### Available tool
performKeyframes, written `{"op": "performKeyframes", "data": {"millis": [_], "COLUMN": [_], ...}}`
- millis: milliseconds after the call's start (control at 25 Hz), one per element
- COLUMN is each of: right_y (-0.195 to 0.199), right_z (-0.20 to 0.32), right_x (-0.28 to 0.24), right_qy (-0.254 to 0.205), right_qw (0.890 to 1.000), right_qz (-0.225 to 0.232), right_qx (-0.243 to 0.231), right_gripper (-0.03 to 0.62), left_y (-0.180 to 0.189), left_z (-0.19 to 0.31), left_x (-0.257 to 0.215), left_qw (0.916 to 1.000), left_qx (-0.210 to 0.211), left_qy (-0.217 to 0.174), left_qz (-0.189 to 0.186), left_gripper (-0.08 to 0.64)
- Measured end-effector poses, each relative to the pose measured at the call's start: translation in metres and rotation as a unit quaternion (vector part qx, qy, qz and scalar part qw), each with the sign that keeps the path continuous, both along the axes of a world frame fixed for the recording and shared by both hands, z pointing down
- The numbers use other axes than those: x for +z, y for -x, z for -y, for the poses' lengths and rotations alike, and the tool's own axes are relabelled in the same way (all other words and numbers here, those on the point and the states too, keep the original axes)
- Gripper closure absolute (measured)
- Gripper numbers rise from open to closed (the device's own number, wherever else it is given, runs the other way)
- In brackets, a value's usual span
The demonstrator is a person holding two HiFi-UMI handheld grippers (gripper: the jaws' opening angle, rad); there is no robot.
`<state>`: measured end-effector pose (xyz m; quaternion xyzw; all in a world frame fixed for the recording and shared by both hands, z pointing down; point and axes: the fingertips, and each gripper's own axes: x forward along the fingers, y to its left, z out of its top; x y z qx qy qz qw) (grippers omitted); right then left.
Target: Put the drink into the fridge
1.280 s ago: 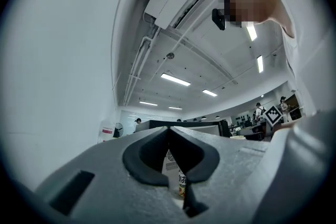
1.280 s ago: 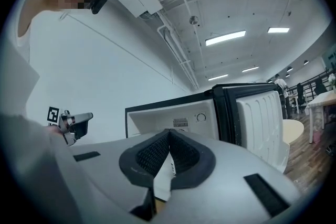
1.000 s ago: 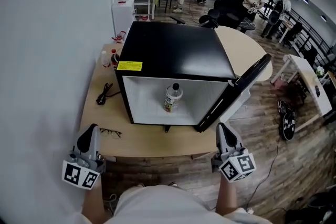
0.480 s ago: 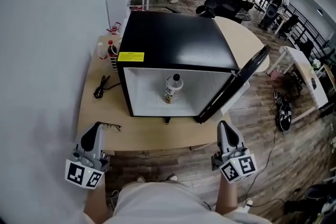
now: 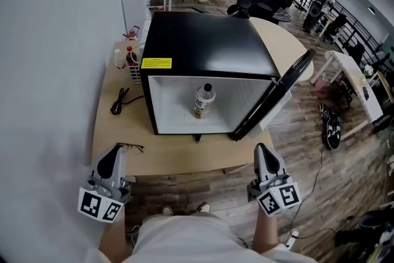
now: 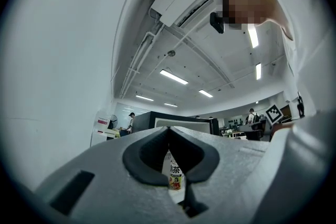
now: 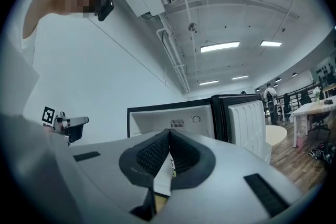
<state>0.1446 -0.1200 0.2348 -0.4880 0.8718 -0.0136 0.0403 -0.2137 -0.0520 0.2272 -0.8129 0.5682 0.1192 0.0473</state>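
Fingers [image 6: 143,159] of my left gripper [image 5: 113,156] were pressed together on nothing, and the right gripper [image 5: 261,152] was closed and empty too. I held both off the near edge of the desk [image 5: 123,135], well apart from the fridge [image 5: 209,49].

The drink [image 5: 203,101] stood upright on the fridge floor, about midway across the opening, with the door [image 5: 274,101] swung wide toward the desk's right edge. So the bottle looked to be in place, with only the door left to close.

I judged the bottle to be light plastic with a smooth, slippery label, tall enough to tip if nudged. If it needed moving, I would have clamped it across the body below the cap, gently so the wall did not buckle.

I could not tell how full it was. Both gripper views showed only a sliver of its label through the slit behind the closed tips. The fridge's back corners and the door's inner face were cut off from the head view.
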Motion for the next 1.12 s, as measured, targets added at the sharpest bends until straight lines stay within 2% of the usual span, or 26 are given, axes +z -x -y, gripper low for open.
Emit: {"op": "performKeyframes", "data": {"millis": [440, 600, 720, 1120], "right_y": [0.023, 0.032, 0.038, 0.043], "right_z": [-0.023, -0.031, -0.037, -0.050], "right_x": [0.009, 0.014, 0.015, 0.016], "right_qy": [0.010, 0.017, 0.021, 0.019], "right_qw": [1.000, 0.999, 0.999, 0.999], "right_qz": [-0.003, -0.030, -0.032, -0.037], "right_qx": [0.001, 0.001, -0.006, 0.001], "right_gripper": [0.591, 0.592, 0.592, 0.591], "left_y": [0.008, 0.013, 0.013, 0.010], "left_z": [-0.014, -0.021, -0.024, -0.028], "left_x": [0.005, 0.012, 0.019, 0.025], "left_qw": [0.9998, 0.9997, 0.9997, 0.9992], "left_qx": [0.017, 0.016, 0.019, 0.034], "left_qy": [0.002, 0.006, 0.013, 0.014], "left_qz": [0.011, 0.016, 0.011, 0.015], "left_gripper": [0.545, 0.545, 0.545, 0.545]}}
